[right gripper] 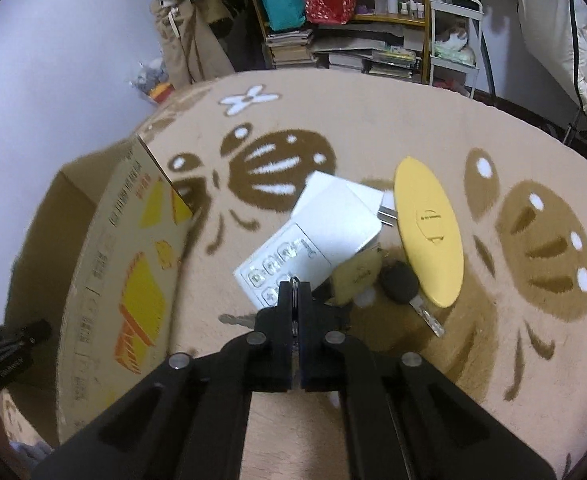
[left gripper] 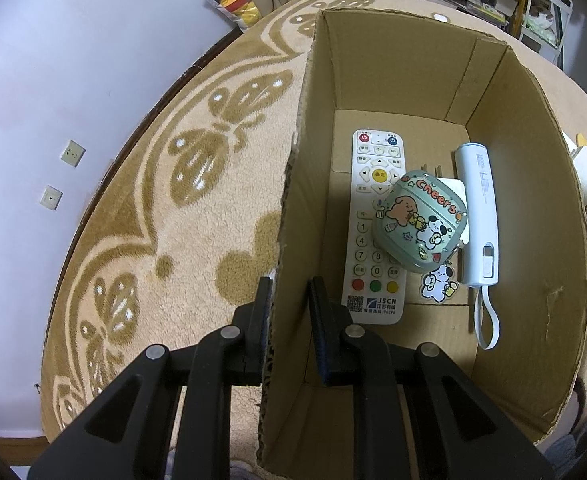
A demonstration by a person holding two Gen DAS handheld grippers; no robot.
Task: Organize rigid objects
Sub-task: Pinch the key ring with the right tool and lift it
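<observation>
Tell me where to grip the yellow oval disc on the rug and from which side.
Grip the yellow disc across its narrow width near the middle, coming from above. It lies flat and long on the rug, so only its thin side edges offer the gripper a hold.

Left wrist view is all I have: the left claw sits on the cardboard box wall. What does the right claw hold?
Observer: The right claw is shut on a metal key ring; a silver key shows beside it.
Operator: What else lies on the rug?
Observer: A yellow oval disc, a black-headed key and a white button panel, all outside the cardboard box.
Operator: Is the box near that claw?
Observer: Yes, its printed outer wall stands just left of the claw.
</observation>
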